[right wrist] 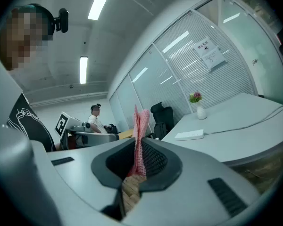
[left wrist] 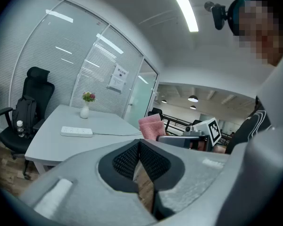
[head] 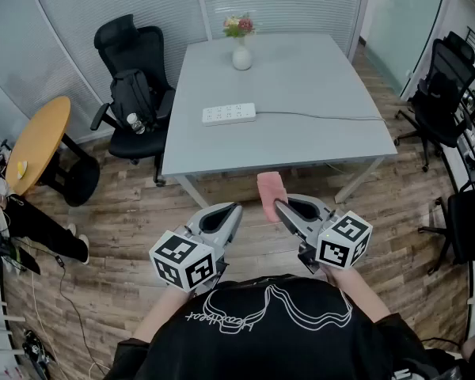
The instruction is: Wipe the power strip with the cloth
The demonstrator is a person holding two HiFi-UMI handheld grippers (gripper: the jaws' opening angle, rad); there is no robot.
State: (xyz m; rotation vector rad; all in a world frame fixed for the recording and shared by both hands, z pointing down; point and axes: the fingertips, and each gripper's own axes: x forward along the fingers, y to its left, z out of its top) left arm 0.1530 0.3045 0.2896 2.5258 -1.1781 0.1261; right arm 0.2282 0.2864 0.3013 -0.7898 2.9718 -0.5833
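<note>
Right claw [head: 278,205] is clamping the pink cloth [head: 267,191], left claw [head: 236,208] is hovering pressed together, empty, both short of the bench [head: 317,85] carrying the power strip [head: 229,114].

The left forearm [head: 168,305] and right forearm [head: 355,285] reach forward, side by side and pointing slightly inward. The left gripper [head: 234,207] has its jaws pressed together on nothing. The right gripper [head: 278,205] pinches a pink cloth [head: 267,194] standing upright.
</note>
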